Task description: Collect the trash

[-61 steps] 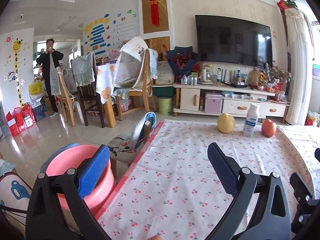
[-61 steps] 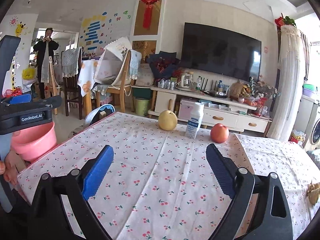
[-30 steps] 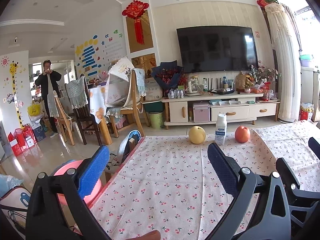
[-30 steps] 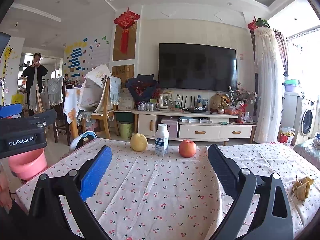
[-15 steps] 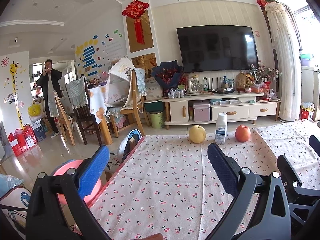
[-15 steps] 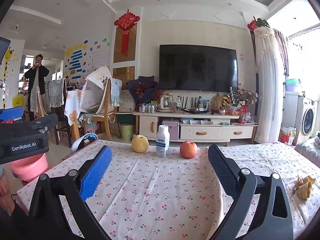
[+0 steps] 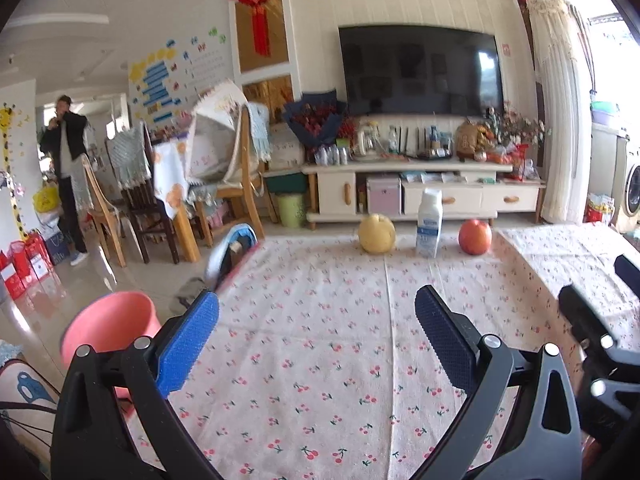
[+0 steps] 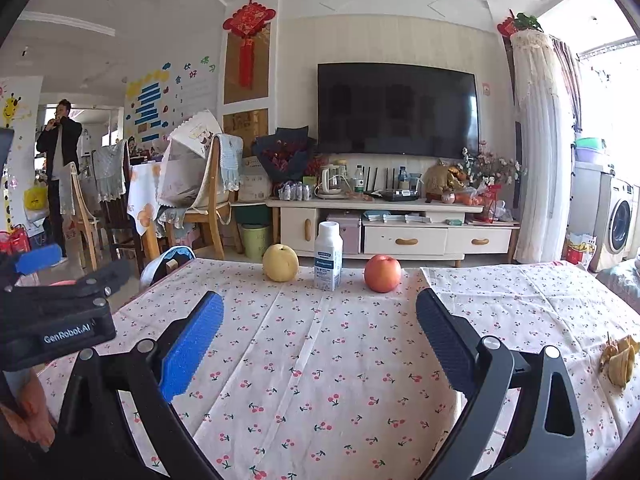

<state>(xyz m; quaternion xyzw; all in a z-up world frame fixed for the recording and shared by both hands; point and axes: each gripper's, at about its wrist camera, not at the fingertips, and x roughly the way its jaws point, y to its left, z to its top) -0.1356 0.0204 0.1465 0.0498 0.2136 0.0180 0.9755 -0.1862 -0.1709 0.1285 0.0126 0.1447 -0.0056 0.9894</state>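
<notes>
Held low over the cherry-print worktop, both grippers empty. Left gripper: jaws spread wide, nothing between. Right gripper: jaws likewise spread, nothing pinched. Only clear trash: a yellow-brown peel, lying on the cloth at the right edge of the right wrist view, well to the right of the right jaws and about level with them; absent from the left wrist view. Long axis roughly upright in frame, shape too crumpled to judge further. Nearer the right gripper by far, so probably a swing rightward for it. Pink bucket beside the worktop's left edge, nearer the left gripper, the likely bin. Pear, bottle, apple in a row at the far edge.
</notes>
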